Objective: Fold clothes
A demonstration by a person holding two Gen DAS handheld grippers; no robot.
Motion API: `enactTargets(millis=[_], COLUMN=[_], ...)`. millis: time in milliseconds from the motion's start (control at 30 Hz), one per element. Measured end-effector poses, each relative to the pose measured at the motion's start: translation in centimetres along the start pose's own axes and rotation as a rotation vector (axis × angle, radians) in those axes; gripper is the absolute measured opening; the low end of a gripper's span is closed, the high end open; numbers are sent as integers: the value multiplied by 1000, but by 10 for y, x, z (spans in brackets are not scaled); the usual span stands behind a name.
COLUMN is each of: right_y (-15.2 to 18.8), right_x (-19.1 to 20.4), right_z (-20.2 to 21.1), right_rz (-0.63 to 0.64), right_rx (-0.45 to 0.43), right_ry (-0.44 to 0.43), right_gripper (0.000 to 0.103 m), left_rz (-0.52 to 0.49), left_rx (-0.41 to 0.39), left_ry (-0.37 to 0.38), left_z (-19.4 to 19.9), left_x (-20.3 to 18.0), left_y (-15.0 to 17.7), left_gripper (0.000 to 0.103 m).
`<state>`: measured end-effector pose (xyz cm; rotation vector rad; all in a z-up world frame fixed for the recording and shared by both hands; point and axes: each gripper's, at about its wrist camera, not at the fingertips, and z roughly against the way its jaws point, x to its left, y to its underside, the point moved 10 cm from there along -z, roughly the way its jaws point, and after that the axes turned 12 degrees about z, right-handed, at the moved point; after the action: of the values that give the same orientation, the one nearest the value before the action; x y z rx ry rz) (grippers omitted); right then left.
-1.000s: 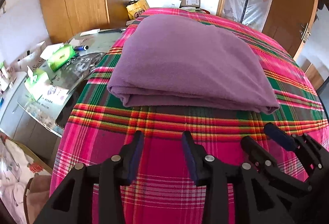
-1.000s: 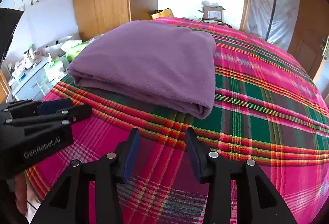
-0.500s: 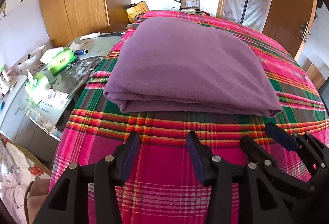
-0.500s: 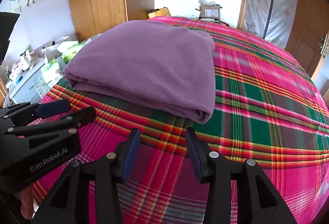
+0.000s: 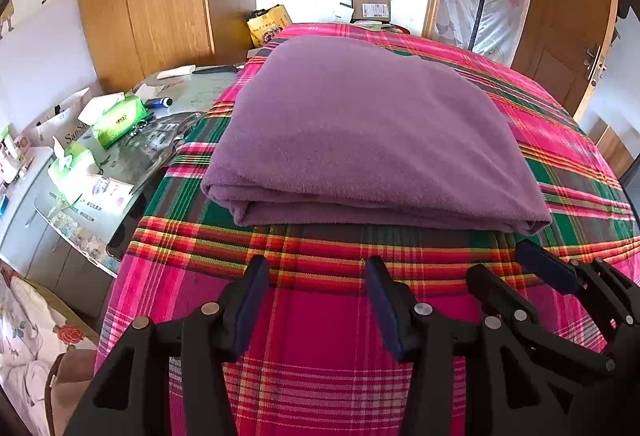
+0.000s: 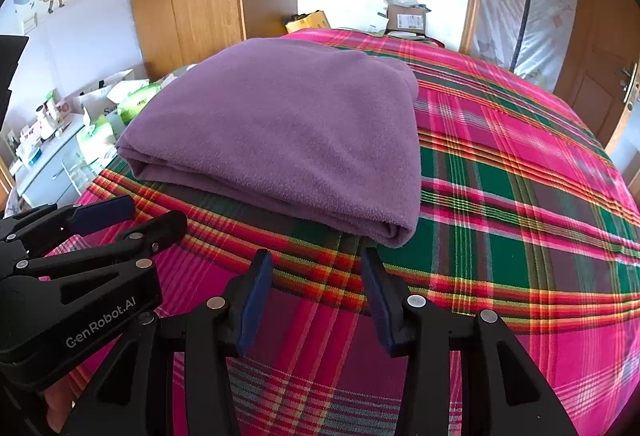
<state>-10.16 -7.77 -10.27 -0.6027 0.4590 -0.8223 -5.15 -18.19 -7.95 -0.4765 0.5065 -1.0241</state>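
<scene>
Soft purple fleece garment (image 5: pixel 372 140) lying in a flat, layered rectangle on the pink, green and red plaid bedspread (image 5: pixel 320 316), toward the bed's left side, beside the cluttered glass-topped side table (image 5: pixel 160 140) with its green tissue boxes. Stacked layers showing along the near edge, with a rounded fold at the near right corner (image 6: pixel 394 230). No loose sleeves or trailing hems in view. Already in the folded shape the task asks for, as far as can be seen; whether another fold is meant, impossible to judge from this alone.

Left black two-finger gripper (image 5: pixel 316 296) held just short of the near edge, blue-padded jaws spread wide, nothing between them. Right black two-finger gripper (image 6: pixel 316 288) likewise wide apart and empty, aimed at the near right corner, not touching the cloth. Both low over the bedspread, side by side, each visible in the other's view.

Fitting either a finished bundle or a pause ahead of one more halving.
</scene>
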Motion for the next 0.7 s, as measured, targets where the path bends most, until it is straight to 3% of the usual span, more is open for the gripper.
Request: enactTargets(millis=[167,700], right_y=[0,-1], right_x=[-3,-11], right_z=[0,-1], right_rz=[-5,-18], right_rx=[3,8], right_ry=[7,25], right_gripper=[48,48], left_rz=[19,-17], left_rx=[6,-7], left_ry=[22,-15], left_z=[0,-3], left_x=[2,-4], left_y=[-2,-1], left_gripper=[51,56])
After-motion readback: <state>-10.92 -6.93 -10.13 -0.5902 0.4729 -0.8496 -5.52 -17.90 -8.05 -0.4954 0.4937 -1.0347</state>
